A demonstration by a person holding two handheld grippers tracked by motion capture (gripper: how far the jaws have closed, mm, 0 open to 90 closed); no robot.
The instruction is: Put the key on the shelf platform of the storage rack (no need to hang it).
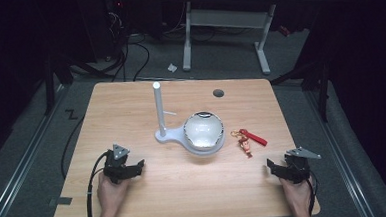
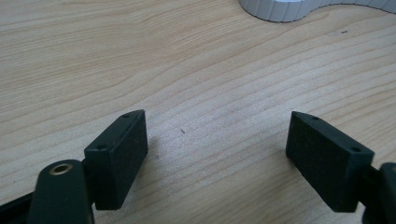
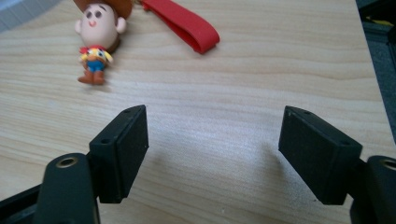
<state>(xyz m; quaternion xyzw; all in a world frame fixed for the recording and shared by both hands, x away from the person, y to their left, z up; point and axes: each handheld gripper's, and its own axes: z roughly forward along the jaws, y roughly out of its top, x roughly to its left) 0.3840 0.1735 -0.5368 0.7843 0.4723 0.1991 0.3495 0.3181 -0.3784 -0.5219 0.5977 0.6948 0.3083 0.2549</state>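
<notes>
wooden bench [image 1: 185, 189] carried the cowboy keychain [image 1: 246, 144] with its red strap [image 1: 256, 137], lying near the right tongs [image 1: 273, 165], apart from them. right tongs stood open, empty. left tongs [image 1: 139, 166] likewise open over bare wood.

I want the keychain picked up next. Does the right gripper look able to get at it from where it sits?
Probably yes. The right gripper has its jaws open with nothing between them, and bare table lies between it and the keychain, whose doll and red strap lie flat just ahead.
</notes>
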